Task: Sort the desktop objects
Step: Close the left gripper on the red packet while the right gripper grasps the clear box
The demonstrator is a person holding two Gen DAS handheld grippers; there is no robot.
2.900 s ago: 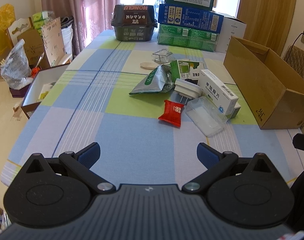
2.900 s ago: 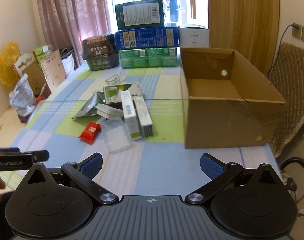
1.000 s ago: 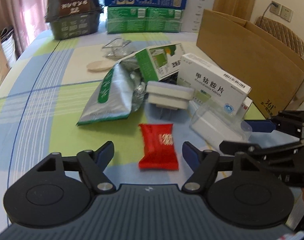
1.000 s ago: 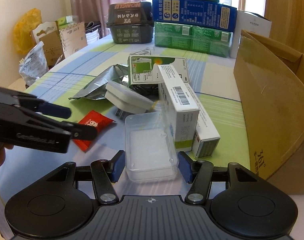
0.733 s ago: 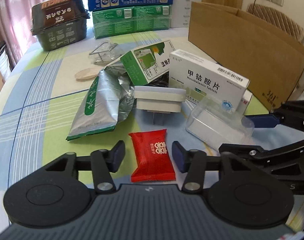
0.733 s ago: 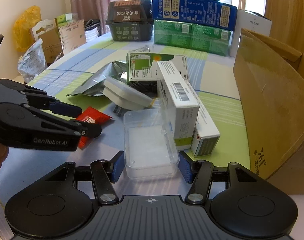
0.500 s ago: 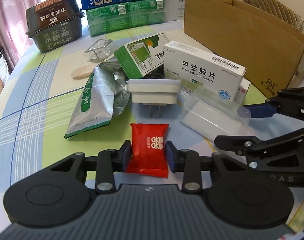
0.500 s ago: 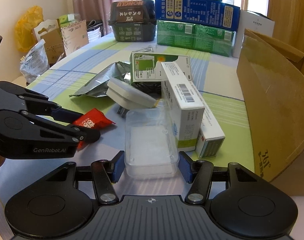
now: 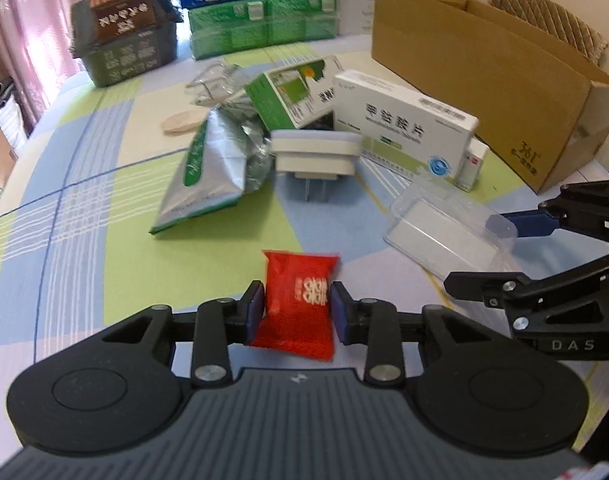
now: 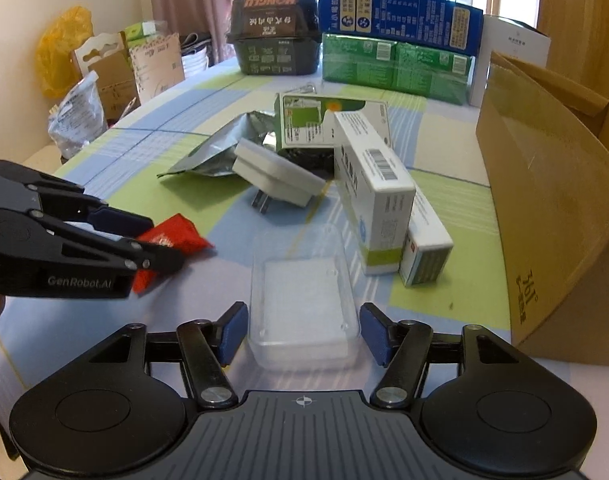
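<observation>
My left gripper point(image 9: 297, 311) is shut on a red candy packet point(image 9: 300, 296), lifted just off the checked tablecloth; it shows too in the right wrist view point(image 10: 172, 240). My right gripper point(image 10: 303, 334) is open around the near end of a clear plastic box point(image 10: 302, 292), its pads just beside the box's sides. The clear box also shows in the left wrist view point(image 9: 444, 232). Behind lie a white plug adapter point(image 9: 316, 152), a white medicine box point(image 9: 404, 128), a green box point(image 9: 292, 92) and a silver pouch point(image 9: 212, 168).
An open cardboard box point(image 10: 552, 200) stands at the right. Stacked green and blue cartons point(image 10: 396, 40) and a dark tub point(image 10: 276, 36) line the far edge. Bags and cardboard point(image 10: 104, 76) sit off the table's left.
My left gripper closed on the red packet and raised it slightly. My right gripper stayed open around the clear box, edging a little forward.
</observation>
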